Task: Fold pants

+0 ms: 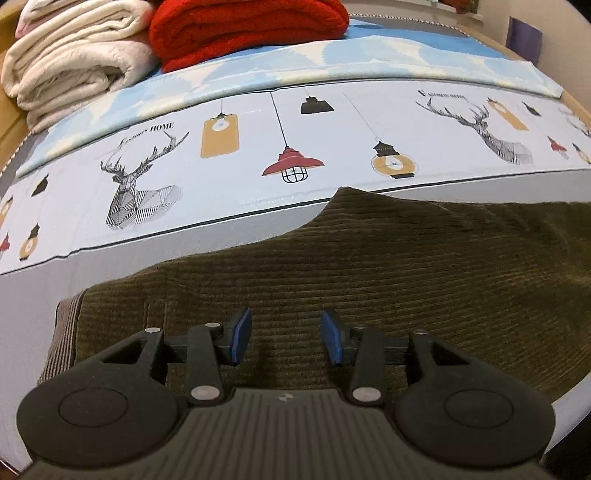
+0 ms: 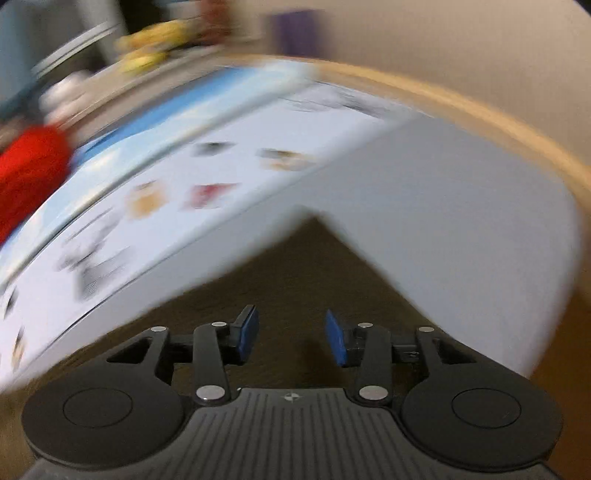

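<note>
Across the near half of the bed, the pants [image 1: 369, 266] are spread as a broad olive corduroy sheet, with a striped inner band exposed at their left end. A raised crease is seen along their far edge, so at least 1 fold may already have been made, though this is only a judgement; how many remain cannot be told.

The left gripper [image 1: 286, 338] is held just above the cloth with its jaws spread and nothing between them. The right gripper [image 2: 291, 339] is likewise shown with jaws apart and empty, over a pointed corner of the pants [image 2: 306, 266]; that view is heavily blurred. No edge is grasped, so the next fold is judged not yet begun.

The bed cover [image 1: 258, 140] is printed with deer heads and hanging lamps. A folded red blanket [image 1: 243, 29] and a cream blanket [image 1: 74, 55] are stacked at the far left. A wooden bed frame [image 2: 480, 110] is visible along the right edge.
</note>
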The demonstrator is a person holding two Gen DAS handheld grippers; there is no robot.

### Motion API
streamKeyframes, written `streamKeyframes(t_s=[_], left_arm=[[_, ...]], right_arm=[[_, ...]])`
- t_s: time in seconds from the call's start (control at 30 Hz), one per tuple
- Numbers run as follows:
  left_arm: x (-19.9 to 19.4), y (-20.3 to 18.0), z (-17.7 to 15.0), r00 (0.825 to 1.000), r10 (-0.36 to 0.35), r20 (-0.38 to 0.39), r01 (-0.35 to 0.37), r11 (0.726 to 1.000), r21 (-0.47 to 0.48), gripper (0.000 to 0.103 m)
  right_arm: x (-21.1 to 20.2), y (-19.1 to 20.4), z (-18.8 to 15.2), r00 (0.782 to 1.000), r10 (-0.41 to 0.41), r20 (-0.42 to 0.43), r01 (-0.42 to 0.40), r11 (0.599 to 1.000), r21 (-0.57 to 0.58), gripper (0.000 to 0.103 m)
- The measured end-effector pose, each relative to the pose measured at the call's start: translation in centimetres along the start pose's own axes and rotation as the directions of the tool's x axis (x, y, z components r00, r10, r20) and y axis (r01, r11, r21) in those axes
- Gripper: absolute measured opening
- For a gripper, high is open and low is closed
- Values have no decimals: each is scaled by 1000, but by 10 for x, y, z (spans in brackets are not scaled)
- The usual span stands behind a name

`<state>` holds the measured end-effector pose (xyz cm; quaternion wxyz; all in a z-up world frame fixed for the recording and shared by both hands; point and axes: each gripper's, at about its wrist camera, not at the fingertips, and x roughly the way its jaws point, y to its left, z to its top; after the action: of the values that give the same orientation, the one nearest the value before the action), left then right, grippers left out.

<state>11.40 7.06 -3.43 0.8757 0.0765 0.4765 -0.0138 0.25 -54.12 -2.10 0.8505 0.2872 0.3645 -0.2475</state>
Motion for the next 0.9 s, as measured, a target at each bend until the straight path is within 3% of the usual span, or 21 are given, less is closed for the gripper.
streamKeyframes(t_s=[0.07, 0.2, 0.27, 0.33, 0.43, 0.5, 0.63, 0.77, 0.8, 0.83, 0.9], left_arm=[[2, -2, 1, 1000, -1, 0, 1, 1000, 8, 47], [5, -5, 4, 1000, 5, -5, -5, 1000, 11, 47], [5, -9, 5, 1000, 5, -7, -5, 1000, 14, 47], [6, -13, 5, 1000, 7, -9, -6, 1000, 24, 47], [8, -20, 5, 1000, 13, -13, -12, 999, 51, 47], [9, -22, 4, 1000, 19, -15, -18, 998, 65, 47], [10, -20, 4, 1000, 23, -19, -22, 998, 65, 47], [10, -20, 3, 1000, 22, -18, -20, 997, 69, 47], [10, -20, 3, 1000, 21, -17, -20, 997, 70, 47], [9, -19, 3, 1000, 20, -17, -19, 997, 69, 47], [9, -17, 3, 1000, 19, -15, -18, 998, 65, 47]], right_arm=[[-4, -43, 1, 999, 38, 14, -40, 984, 172, 44], [1, -79, -4, 999, 14, -30, -7, 976, 215, 43], [5, -78, -7, 999, 22, -44, -13, 980, 198, 43], [1, -75, -8, 998, -53, -36, 58, 984, 169, 43], [0, -89, -5, 993, -113, -47, 121, 955, 271, 44], [2, -97, -8, 996, -68, -57, 83, 940, 330, 45], [24, -88, -14, 990, 11, -138, 32, 950, 309, 47], [31, -79, -17, 989, -11, -144, 53, 957, 285, 50], [33, -76, -15, 990, -17, -141, 57, 956, 287, 49], [33, -74, -15, 991, -29, -131, 66, 956, 287, 36], [33, -71, -11, 995, -8, -100, 38, 949, 312, 28]])
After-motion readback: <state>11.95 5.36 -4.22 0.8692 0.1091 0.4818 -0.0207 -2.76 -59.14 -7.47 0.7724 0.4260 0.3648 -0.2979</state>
